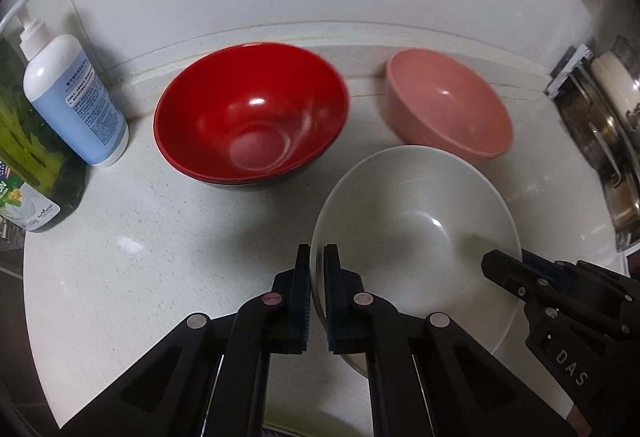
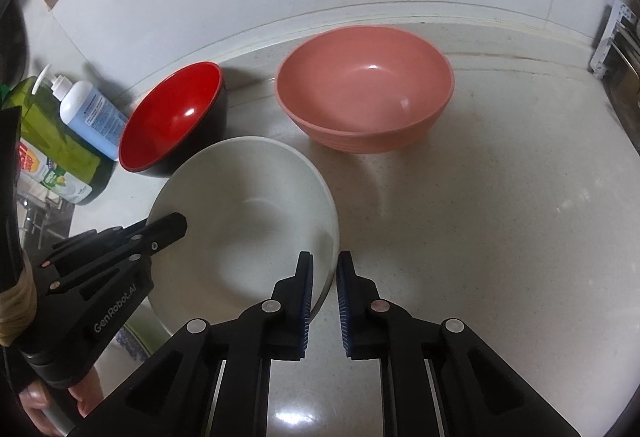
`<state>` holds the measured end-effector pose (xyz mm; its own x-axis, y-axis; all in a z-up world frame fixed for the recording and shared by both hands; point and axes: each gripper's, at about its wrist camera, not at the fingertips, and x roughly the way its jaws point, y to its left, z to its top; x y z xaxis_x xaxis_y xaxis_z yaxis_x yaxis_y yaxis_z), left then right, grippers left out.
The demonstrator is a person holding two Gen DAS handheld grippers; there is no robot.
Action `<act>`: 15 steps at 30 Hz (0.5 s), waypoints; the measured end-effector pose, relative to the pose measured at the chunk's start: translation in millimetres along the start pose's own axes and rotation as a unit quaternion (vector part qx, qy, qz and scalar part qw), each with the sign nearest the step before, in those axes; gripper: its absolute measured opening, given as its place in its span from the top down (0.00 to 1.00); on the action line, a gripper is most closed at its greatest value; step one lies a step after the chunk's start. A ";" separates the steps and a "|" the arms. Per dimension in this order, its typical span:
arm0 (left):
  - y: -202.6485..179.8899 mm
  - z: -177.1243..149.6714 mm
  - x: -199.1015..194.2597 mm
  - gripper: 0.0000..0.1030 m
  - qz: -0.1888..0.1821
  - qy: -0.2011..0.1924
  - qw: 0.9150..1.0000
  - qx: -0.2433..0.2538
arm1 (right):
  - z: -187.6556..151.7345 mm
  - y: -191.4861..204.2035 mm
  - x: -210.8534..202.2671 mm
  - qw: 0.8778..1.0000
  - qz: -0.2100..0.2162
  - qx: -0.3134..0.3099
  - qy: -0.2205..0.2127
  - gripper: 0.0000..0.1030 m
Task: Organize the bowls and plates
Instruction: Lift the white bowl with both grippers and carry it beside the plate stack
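Observation:
A white bowl (image 1: 416, 233) (image 2: 244, 213) is held above the counter. My left gripper (image 1: 319, 257) is shut on its left rim. My right gripper (image 2: 324, 265) straddles its right rim with the pads (image 2: 307, 289) a little apart, not pressing it. The right gripper also shows in the left wrist view (image 1: 504, 269), and the left gripper in the right wrist view (image 2: 168, 229). A red bowl with black outside (image 1: 250, 117) (image 2: 172, 117) stands at the back left, seemingly stacked on another. A pink bowl (image 1: 448, 105) (image 2: 364, 89) stands at the back right.
A white-and-blue pump bottle (image 1: 72, 93) (image 2: 88, 113) and a green dish-soap bottle (image 1: 24, 149) (image 2: 56, 149) stand at the left by the wall. A metal rack with pot lids (image 1: 600, 125) is at the right edge. A patterned plate edge (image 2: 136, 337) shows under the white bowl.

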<state>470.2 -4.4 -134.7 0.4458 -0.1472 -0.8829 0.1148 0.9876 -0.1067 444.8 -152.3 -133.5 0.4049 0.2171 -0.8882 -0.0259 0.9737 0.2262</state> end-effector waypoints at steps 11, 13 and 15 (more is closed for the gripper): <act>-42.8 -29.9 -54.7 0.91 -0.033 -0.019 0.999 0.016 | -18.4 -25.0 -51.4 1.000 -0.013 0.011 -0.020 0.87; -51.7 -36.9 -63.0 0.91 -0.037 -0.022 0.999 0.022 | -25.4 -26.9 -63.9 0.999 -0.020 0.008 -0.028 0.87; -65.8 -39.9 -68.4 0.91 -0.039 -0.024 0.999 0.027 | -32.8 -30.5 -75.5 0.999 -0.028 0.009 -0.033 0.87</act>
<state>396.7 -57.2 -85.5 0.4752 -0.2280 -0.8498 0.1980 0.9688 -0.1492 385.0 -196.1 -86.5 0.4646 0.1563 -0.8716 0.0156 0.9827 0.1845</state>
